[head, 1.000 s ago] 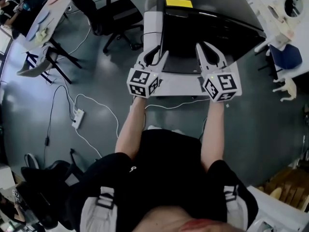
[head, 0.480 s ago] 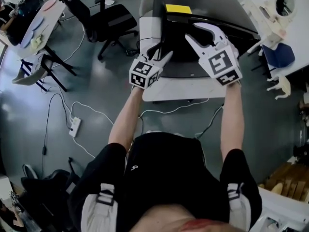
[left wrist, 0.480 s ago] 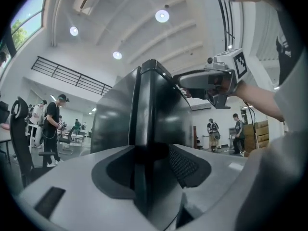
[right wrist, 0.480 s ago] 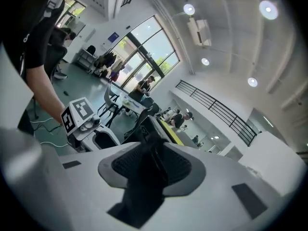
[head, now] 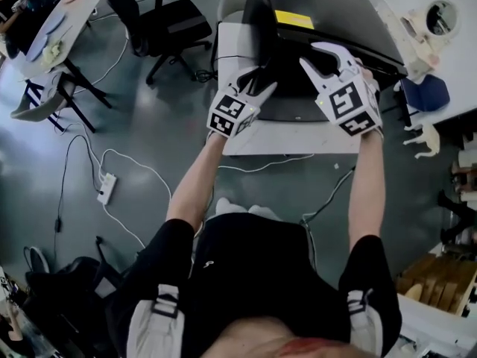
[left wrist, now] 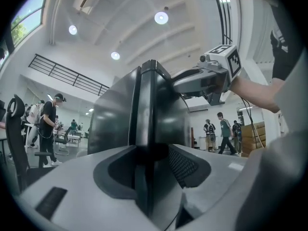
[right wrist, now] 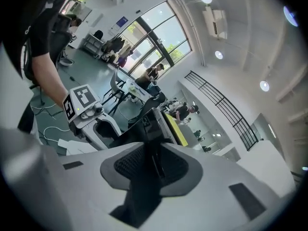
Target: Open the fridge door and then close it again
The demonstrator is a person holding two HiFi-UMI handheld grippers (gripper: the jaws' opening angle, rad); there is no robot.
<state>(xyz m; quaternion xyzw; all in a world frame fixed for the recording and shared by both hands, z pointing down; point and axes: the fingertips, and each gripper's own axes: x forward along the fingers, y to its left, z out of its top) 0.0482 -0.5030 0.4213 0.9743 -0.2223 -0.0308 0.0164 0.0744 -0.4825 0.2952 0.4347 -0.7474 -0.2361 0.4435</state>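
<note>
Grey office floor lies below, and one white stand carries the one black fridge straight ahead of my two grippers. My left gripper stands spread wide, released, an upright fridge edge between its jaws. My right gripper is closing its jaws about the fridge's upper edge, not yet clamped.

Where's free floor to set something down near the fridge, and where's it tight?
Free: bare floor between the office chair and the power strip; also open floor right of the right arm. Tight: fridge front, left gripper straddling its edge, right gripper with jaws closing round it.
</note>
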